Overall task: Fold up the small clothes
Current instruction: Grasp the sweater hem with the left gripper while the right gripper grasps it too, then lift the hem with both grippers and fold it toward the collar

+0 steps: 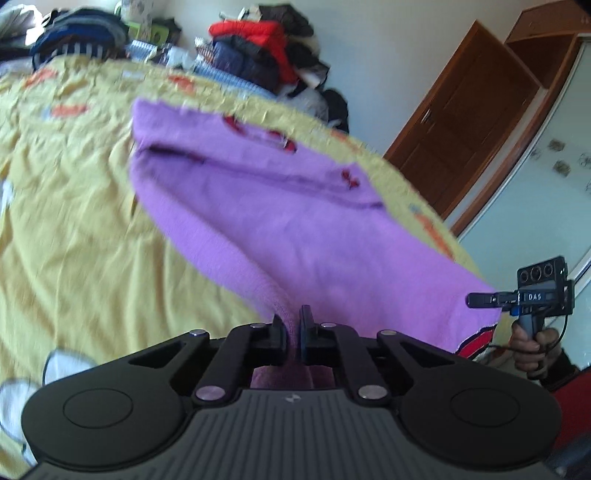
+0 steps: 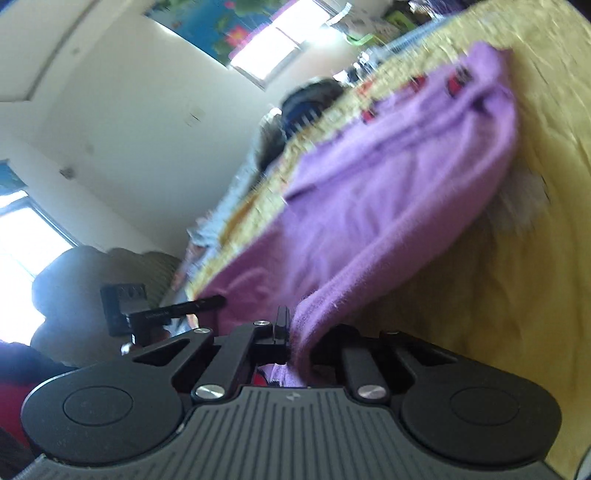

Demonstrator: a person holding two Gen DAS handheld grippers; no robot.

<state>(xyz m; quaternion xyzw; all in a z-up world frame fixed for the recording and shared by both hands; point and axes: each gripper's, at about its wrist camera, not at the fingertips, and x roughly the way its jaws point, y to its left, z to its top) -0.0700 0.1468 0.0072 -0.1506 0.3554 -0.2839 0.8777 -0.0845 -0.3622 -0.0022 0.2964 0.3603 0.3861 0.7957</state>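
A small purple knit garment (image 1: pixel 280 206) with red marks lies spread on a yellow bedsheet (image 1: pixel 74 229). My left gripper (image 1: pixel 291 325) is shut on its near edge, and the cloth bunches between the pads and rises off the sheet. The right gripper (image 1: pixel 476 300) shows at the far right of the left wrist view, pinching the other near corner by its red trim. In the right wrist view the purple garment (image 2: pixel 388 192) runs up and away, and my right gripper (image 2: pixel 295 332) is shut on its edge. The left gripper (image 2: pixel 218 302) appears there at the left, on the cloth.
Piles of clothes (image 1: pixel 258 44) sit along the far edge of the bed. A brown wooden wardrobe (image 1: pixel 472 122) stands at the right. A hand (image 1: pixel 532 339) holds the right gripper's handle. A window (image 2: pixel 280 40) and a wall map (image 2: pixel 221 26) lie beyond the yellow sheet (image 2: pixel 498 295).
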